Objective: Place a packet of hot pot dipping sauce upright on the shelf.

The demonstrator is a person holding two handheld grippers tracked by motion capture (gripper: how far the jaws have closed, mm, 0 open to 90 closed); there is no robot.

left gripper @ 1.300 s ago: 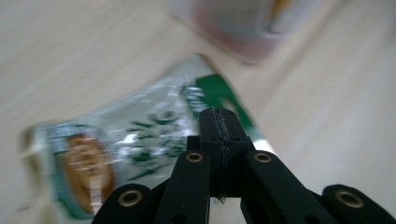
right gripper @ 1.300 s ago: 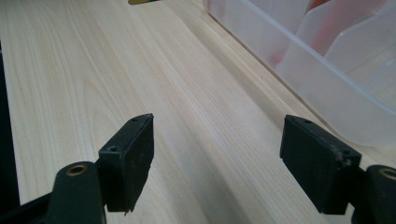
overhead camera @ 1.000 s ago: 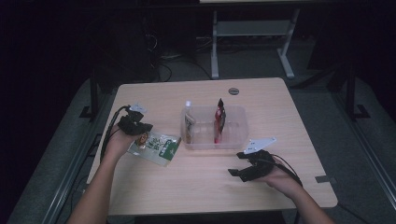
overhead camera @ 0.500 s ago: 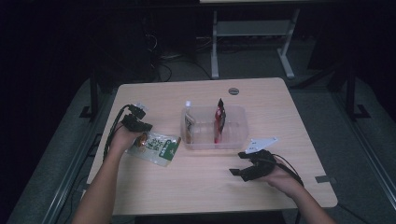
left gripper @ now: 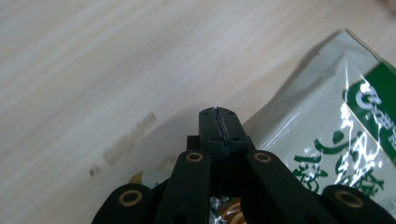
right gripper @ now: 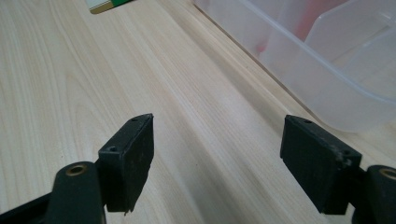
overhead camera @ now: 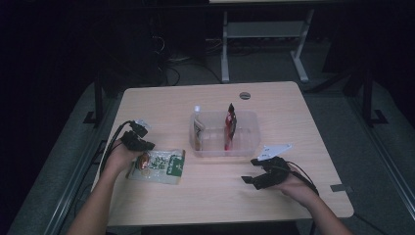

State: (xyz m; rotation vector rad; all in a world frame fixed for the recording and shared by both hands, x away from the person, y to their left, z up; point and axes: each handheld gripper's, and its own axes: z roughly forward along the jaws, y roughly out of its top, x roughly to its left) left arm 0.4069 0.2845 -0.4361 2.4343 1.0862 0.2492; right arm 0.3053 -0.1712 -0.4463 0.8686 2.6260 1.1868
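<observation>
Wooden table (overhead camera: 210, 196) is being viewed from above; a clear plastic bin (overhead camera: 244, 142) is sitting near its middle. Two packets are being held upright inside the bin: a pale one (overhead camera: 198, 128) at the left end, a red one (overhead camera: 230, 126) near the centre divider.

A green-and-white snack packet (overhead camera: 159, 166) is lying flat on the table, left of the bin and apart from it. In the left gripper view its printed, glossy face (left gripper: 345, 149) is being seen just right of the jaws.

Left gripper (overhead camera: 145, 145) is being held in the person's left hand (overhead camera: 120, 159) at the packet's left edge. In its own view the left gripper (left gripper: 219, 126) is being shown with jaws pressed fully together, pads meeting in a thin seam; nothing is being seen between the tips. Whether packet material lower down is being caught cannot be told.

Right gripper (overhead camera: 254, 170) is being held in the right hand (overhead camera: 293, 186), low over the table in front of the bin's right half, tips pointing left. In its own view the right gripper (right gripper: 219, 154) is being shown with jaws spread wide and nothing between them, bare wood beneath, the bin wall (right gripper: 299, 79) near on the upper right.
</observation>
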